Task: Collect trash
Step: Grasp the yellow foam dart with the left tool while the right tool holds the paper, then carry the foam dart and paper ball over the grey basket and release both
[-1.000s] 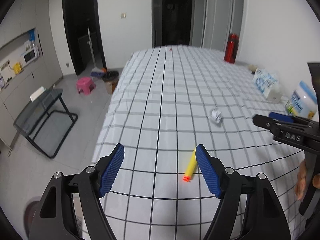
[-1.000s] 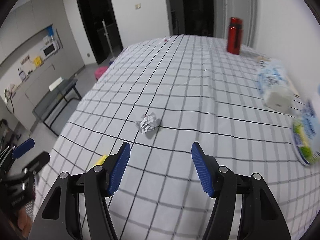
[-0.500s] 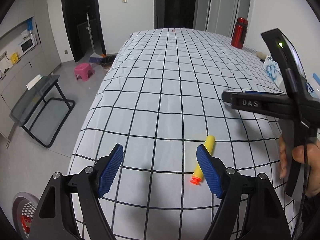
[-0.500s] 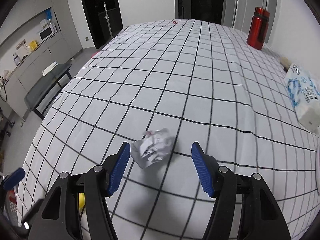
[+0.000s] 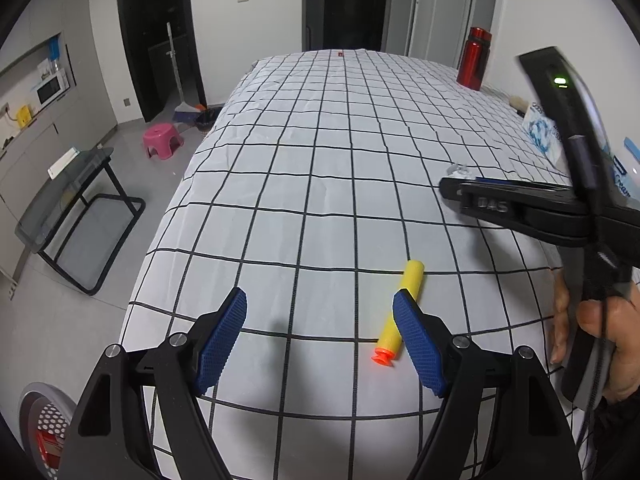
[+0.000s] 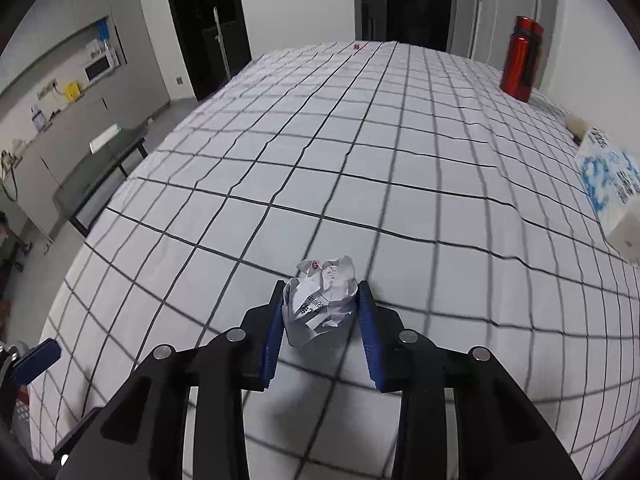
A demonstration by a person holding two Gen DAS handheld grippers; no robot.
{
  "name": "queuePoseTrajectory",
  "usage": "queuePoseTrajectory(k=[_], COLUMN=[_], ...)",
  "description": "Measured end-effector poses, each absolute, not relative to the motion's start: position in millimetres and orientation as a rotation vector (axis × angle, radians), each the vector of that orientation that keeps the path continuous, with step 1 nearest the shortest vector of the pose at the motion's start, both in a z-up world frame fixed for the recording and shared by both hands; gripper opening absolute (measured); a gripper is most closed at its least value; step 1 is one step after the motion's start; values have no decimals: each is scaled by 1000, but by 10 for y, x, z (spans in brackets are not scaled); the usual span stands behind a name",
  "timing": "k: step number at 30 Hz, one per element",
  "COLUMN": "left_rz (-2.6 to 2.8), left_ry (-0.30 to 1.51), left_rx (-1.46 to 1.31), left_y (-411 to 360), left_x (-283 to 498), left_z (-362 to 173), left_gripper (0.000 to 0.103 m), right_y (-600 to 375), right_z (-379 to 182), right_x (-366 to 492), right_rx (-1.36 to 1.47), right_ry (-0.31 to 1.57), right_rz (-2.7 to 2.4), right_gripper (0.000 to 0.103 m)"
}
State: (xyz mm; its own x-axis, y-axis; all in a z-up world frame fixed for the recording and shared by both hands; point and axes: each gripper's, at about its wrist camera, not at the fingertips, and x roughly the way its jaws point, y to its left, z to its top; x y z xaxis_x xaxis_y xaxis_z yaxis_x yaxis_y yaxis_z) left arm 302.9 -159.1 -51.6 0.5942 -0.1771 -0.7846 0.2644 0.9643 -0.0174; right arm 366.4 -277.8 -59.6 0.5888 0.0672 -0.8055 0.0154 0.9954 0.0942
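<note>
On a table covered by a white checked cloth [image 6: 400, 184], the right gripper [image 6: 320, 312] has just been closing its blue pads around a crumpled paper ball [image 6: 322, 304] and now pinches it by its sides. The left gripper [image 5: 320, 344] hangs with jaws wide apart over a yellow foam dart [image 5: 396, 320] lying just inside its right pad. The light, springy paper could slip free on lifting, and the round dart could roll away if nudged.

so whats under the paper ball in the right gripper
The paper ball sits between the right gripper's just-closing jaws on the checked cloth. What lies directly beneath it is covered.
</note>
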Motion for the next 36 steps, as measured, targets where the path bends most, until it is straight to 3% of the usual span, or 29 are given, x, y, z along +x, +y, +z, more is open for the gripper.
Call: queuePoseTrajectory(k=[16, 17, 20, 21, 22, 29, 36], left_rz=[-300, -299, -344, -365, -375, -399, -389], left_ry=[958, 948, 934, 930, 928, 865, 771], left_rx=[155, 161, 179, 194, 213, 226, 190], left_y=[-1995, -2004, -2082, -2118, -2140, -2112, -1678], left_x=[3123, 3108, 3009, 2962, 2908, 2433, 1747], left_z=[-730, -724, -695, -683, -679, -531, -59], left_gripper=[73, 70, 42, 19, 12, 12, 12], right_y=[-3254, -3246, -3245, -3245, -3238, -3164, -2845], right_z=[-469, -453, -392, -363, -334, -221, 5], right_x=[2656, 2605, 2486, 2437, 2376, 1911, 1387], right_rx=[228, 235, 233, 227, 216, 231, 217], right_ry=[915, 911, 890, 880, 869, 843, 817], right_rz=[113, 119, 116, 111, 103, 90, 93], right_gripper=[34, 34, 34, 34, 34, 34, 34])
